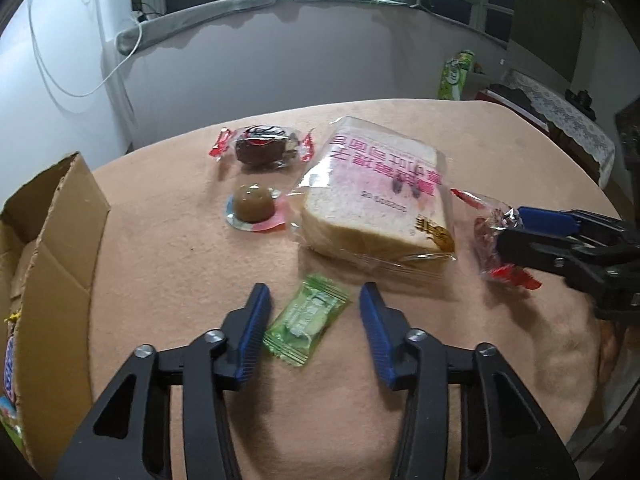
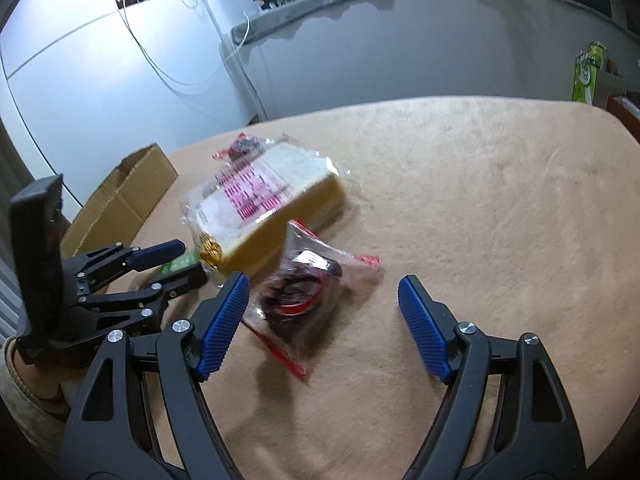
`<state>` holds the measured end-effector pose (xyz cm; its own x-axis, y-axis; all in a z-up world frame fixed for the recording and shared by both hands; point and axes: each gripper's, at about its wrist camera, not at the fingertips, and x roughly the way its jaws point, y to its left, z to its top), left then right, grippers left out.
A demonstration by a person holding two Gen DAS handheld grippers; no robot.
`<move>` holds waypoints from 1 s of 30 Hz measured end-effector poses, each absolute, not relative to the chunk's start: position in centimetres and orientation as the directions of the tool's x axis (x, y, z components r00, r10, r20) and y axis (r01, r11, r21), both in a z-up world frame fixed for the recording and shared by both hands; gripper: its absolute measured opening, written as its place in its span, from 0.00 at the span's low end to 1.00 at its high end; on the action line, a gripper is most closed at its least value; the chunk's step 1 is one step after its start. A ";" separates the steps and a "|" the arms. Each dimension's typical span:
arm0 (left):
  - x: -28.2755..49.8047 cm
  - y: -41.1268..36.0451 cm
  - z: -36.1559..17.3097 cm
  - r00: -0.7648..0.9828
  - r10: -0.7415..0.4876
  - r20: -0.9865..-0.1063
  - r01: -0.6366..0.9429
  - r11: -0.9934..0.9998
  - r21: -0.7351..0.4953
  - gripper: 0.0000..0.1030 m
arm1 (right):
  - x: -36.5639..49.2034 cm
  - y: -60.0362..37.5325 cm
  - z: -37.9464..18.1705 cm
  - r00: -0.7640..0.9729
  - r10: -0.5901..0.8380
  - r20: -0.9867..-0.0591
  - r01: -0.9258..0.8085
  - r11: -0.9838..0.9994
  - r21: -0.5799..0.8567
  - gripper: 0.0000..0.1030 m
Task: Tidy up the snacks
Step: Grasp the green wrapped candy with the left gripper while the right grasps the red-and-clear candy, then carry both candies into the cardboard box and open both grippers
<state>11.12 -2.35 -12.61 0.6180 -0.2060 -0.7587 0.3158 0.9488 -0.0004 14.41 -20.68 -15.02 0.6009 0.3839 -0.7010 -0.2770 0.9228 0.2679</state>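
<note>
Beige cloth covers the counter, where both tools are set to pick up snacks: the left tool straddles a green wrapped candy, jaws half-narrowed but pads not yet pressing it, while the right tool stands wide around a clear-and-red packet of dark snack beside the bagged sliced bread. Next, I judge, each tool must pinch its wrapper and carry it to the open cardboard box at the left, which already holds some packets, only partly visible.
</note>
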 end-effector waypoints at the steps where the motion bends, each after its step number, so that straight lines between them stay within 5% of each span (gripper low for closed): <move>1: 11.0 -2.5 -12.6 0.619 -0.211 -0.757 0.325 0.946 0.002 0.35 | 14.5 -20.4 -15.1 0.598 0.381 -0.705 -0.282 0.923 0.260 0.77; 5: 11.0 -2.9 -12.6 0.626 -0.216 -0.749 0.342 0.940 0.015 0.21 | 14.7 -19.2 -15.4 0.586 0.398 -0.706 -0.325 0.913 0.245 0.37; 30: 10.7 -1.9 -12.4 0.653 -0.225 -0.723 0.294 0.955 -0.031 0.19 | 13.5 -21.2 -14.8 0.669 0.448 -0.593 -0.328 0.894 0.305 0.35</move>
